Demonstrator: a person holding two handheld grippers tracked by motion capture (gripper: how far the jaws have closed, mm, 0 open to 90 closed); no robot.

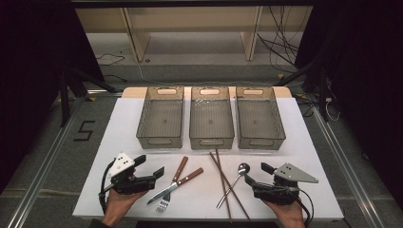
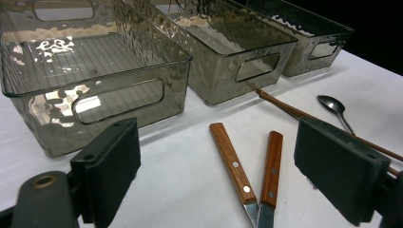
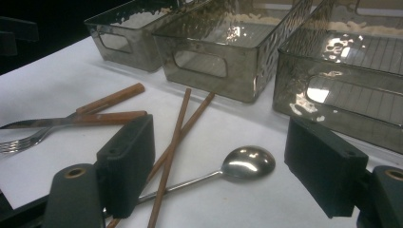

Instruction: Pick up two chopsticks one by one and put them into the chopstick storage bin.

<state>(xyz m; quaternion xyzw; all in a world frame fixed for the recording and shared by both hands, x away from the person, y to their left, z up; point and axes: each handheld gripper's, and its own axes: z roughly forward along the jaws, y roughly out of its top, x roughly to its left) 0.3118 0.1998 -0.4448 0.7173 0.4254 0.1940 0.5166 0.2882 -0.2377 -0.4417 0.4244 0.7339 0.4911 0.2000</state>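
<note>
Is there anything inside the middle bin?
The middle bin looks empty: its ribbed floor shows through the clear walls in the high view, and nothing covers it. The cutlery lies outside, on the white mat.

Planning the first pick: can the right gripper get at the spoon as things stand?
Probably yes. The right gripper is open, and the spoon lies just ahead of its jaws on bare table. One catch: the spoon's handle crosses the chopsticks, so they may shift.

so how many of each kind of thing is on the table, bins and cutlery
bins: 3, at left, middle and right
knife: 1
fork: 1
chopsticks: 2
spoon: 1
total: 8
</note>
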